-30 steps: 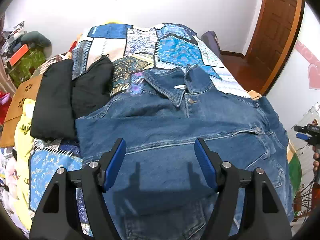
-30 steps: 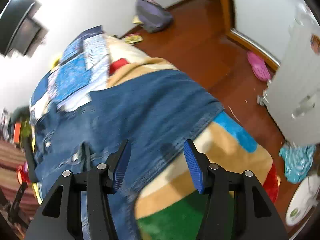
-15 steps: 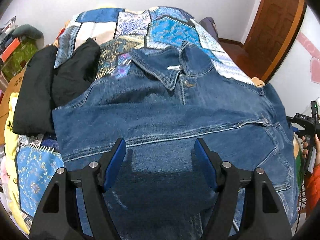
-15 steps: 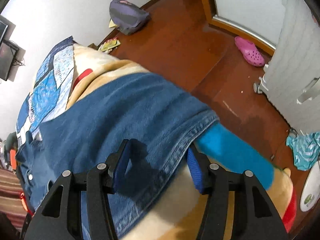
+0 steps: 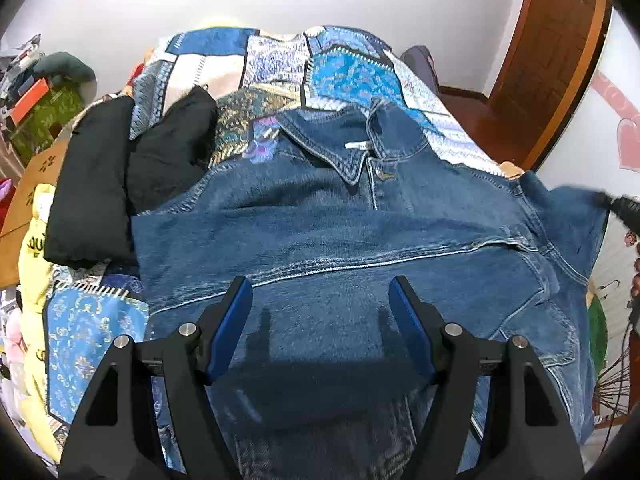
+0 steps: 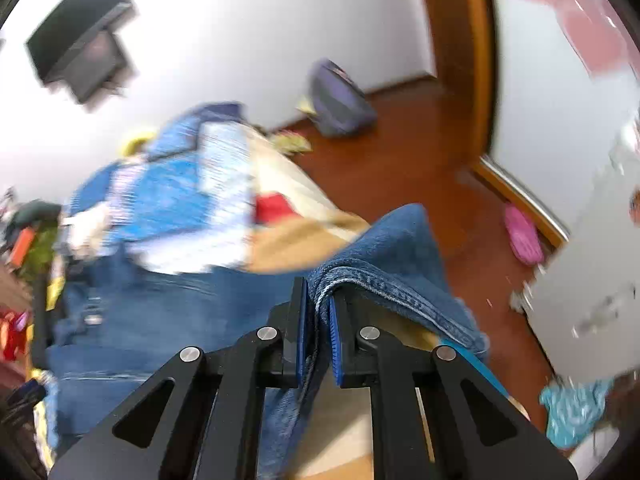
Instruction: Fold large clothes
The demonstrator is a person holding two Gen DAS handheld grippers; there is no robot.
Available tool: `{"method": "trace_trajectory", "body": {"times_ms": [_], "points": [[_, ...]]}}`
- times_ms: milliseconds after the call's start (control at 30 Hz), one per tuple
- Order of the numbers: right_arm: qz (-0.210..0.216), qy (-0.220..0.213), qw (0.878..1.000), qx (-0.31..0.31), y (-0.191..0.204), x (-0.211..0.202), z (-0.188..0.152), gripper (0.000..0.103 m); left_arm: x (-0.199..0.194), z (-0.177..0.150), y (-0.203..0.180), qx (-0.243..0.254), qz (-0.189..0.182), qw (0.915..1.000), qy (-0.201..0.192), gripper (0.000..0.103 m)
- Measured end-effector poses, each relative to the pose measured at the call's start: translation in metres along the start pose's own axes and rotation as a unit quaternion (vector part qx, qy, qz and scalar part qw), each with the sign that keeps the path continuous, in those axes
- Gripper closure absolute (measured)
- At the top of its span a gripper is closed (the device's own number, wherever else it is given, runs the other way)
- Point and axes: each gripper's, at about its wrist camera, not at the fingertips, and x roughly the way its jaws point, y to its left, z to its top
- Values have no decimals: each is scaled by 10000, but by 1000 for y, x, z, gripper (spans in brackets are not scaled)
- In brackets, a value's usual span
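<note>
A large blue denim jacket lies spread face up on the bed, collar toward the far wall. My left gripper is open and hovers just above the jacket's lower middle, touching nothing. My right gripper is shut on the hem edge of the denim jacket at its right side and holds that edge lifted off the bed. The right gripper also shows at the far right of the left wrist view, blurred.
A patchwork blue quilt covers the bed. Two folded black garments lie left of the jacket, with yellow cloth beside them. A wooden door and red-brown floor are to the right, with a grey bag on the floor.
My right gripper closed on the jacket's hem edge and lifted it, swinging upward. My left gripper stayed open over the jacket, shifting only slightly.
</note>
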Motion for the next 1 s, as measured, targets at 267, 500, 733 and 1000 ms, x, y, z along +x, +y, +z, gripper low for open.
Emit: {"method": "trace_trajectory", "body": {"times_ms": [267,500,733,1000], "points": [[908,-99,9876,-1278,103,-39,-19,94,-30,-7,2,23,-12,9997,-248,33],[1092,996,9706,-1901,146,10,-83,93,-44,-23,8,11,-73,9997,-244,33],[864,1611,9635,-1957,154,20,-107,85,-41,-36,6,131,-74,9998,-128,33],[986,1341,9773,-1314,126,-18,-86,54,-36,-36,-1,127,-177,9997,-123,33]]}}
